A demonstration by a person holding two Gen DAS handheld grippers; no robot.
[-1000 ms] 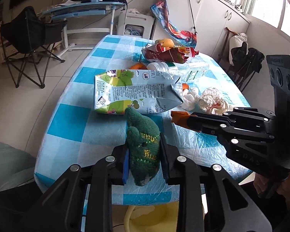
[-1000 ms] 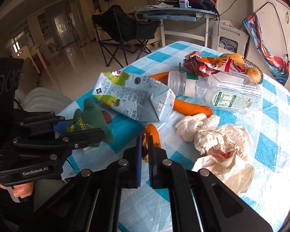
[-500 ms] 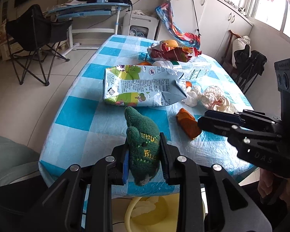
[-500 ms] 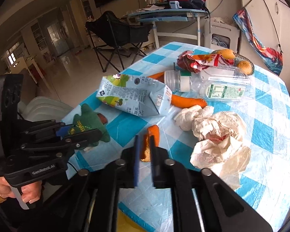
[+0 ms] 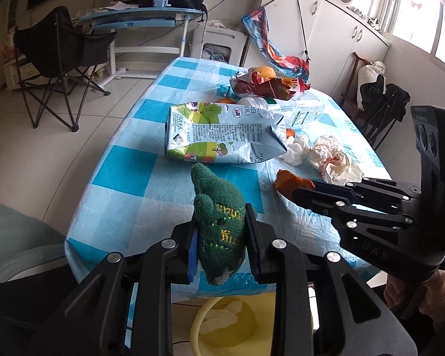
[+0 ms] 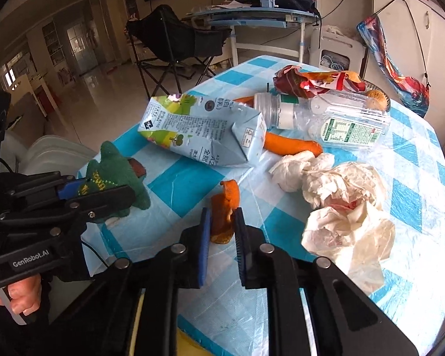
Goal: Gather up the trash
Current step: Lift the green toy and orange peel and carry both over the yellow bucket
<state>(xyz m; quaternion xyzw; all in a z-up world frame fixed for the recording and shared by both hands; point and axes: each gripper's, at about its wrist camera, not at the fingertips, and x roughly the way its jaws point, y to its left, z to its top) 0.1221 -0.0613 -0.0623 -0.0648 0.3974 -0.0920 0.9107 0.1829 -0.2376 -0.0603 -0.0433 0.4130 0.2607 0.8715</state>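
A living room with pale floor tiles holds a table point(image 5: 127, 175) covered in a blue and white checked plastic cloth. Near its front edge, the right gripper point(image 6: 222, 231) pinches a piece of orange peel point(image 6: 224, 207); its jaws have just been closing and now press on the peel's lower half. The left gripper point(image 5: 221, 247), to its left, is clamped on a green knitted toy point(image 5: 219, 219), partly closed around its body, held over the table's front edge. Just beyond the toy and peel lies a flattened milk carton point(image 6: 204, 130) on its side. A carrot point(image 6: 290, 145) lies partly under the carton's end, touching crumpled white tissues point(image 6: 341, 195). Behind them lies a clear plastic bottle point(image 6: 335, 115), then a red snack wrapper point(image 6: 308, 80). A yellow bin point(image 5: 237, 323) stands below the table's front edge. A black folding chair point(image 5: 59, 56) stands further back.
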